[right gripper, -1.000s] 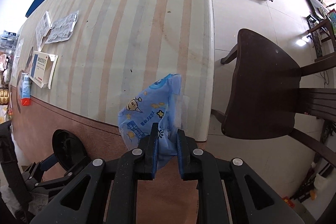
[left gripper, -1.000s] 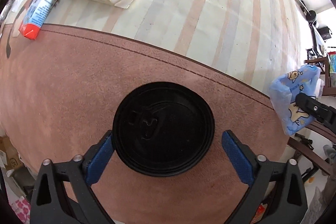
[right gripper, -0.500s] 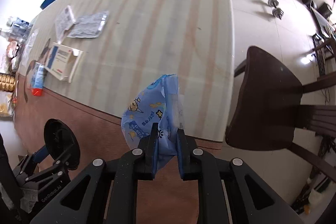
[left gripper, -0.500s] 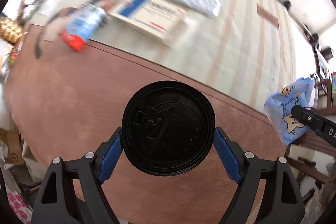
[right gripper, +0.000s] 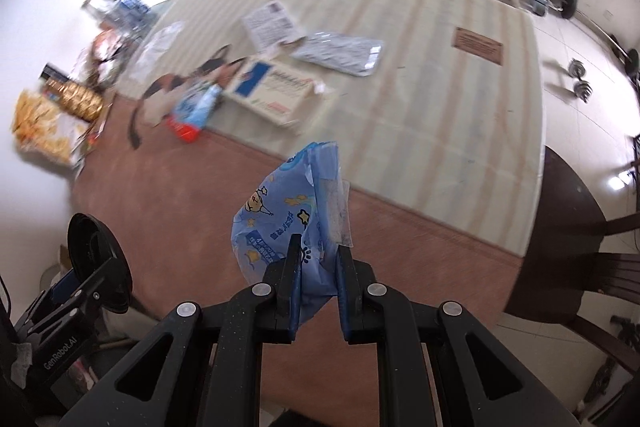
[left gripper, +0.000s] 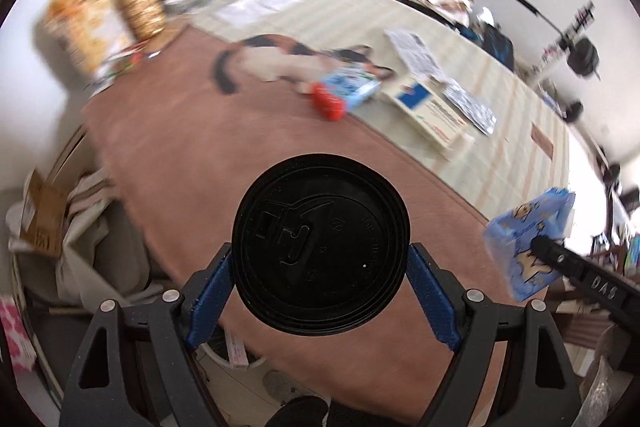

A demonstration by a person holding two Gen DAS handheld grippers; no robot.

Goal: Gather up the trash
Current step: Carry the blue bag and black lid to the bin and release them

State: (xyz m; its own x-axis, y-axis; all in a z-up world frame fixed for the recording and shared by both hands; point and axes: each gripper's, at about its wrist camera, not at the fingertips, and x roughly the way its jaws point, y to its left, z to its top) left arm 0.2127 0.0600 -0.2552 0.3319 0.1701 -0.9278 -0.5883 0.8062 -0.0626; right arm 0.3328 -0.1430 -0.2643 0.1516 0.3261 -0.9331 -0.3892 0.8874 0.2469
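Note:
My left gripper (left gripper: 320, 267) is shut on a black round plastic cup lid (left gripper: 320, 243) and holds it lifted above the brown part of the table; the lid also shows in the right wrist view (right gripper: 98, 263). My right gripper (right gripper: 318, 259) is shut on a crumpled blue cartoon-print wrapper (right gripper: 296, 203) and holds it above the table's front edge; the wrapper also shows at the right of the left wrist view (left gripper: 528, 247). A white and blue medicine box (right gripper: 276, 87), a blue tube with a red cap (right gripper: 192, 115) and a silver blister pack (right gripper: 340, 53) lie on the striped tablecloth.
A paper leaflet (right gripper: 272, 23) lies further back. Snack packets (right gripper: 52, 115) stand at the table's left end. A dark wooden chair (right gripper: 576, 235) stands at the right. A bin with a bag (left gripper: 60, 251) stands below the table at the left. Dumbbells (right gripper: 580, 83) lie on the floor.
My left gripper shut on the black lid and lifted it off the table. Both grippers rose and tilted up, so more of the table and room shows. The right gripper kept its hold on the wrapper.

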